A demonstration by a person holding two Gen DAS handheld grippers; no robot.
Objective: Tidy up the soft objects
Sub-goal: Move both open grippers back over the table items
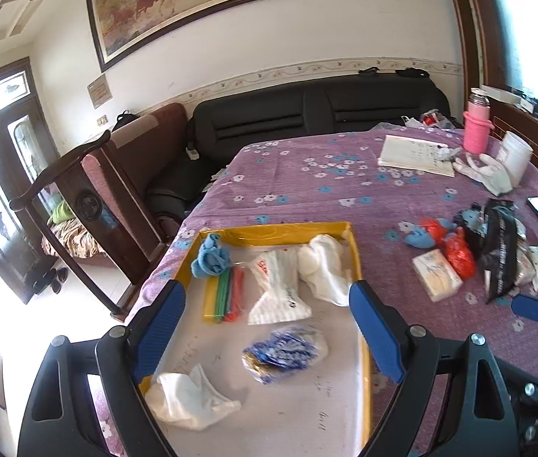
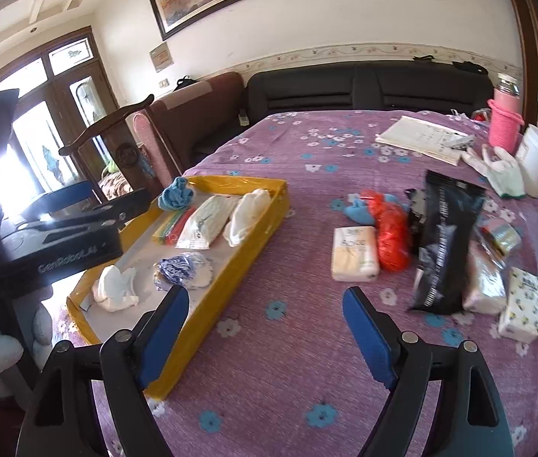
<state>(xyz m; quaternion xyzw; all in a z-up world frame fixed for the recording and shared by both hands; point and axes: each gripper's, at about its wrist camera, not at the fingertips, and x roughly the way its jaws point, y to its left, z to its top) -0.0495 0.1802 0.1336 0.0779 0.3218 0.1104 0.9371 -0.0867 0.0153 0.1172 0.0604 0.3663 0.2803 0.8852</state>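
Purple floral tablecloth, yellow tray holding soft items, left gripper and right gripper fingers spread, empty

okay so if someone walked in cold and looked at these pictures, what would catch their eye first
Probably the yellow tray on the left of the purple flowered tablecloth, already holding white cloths, a blue rag and packets. Next, the loose pile to its right: a red bag and a long black packet. Both grippers, left and right, hang open and empty.
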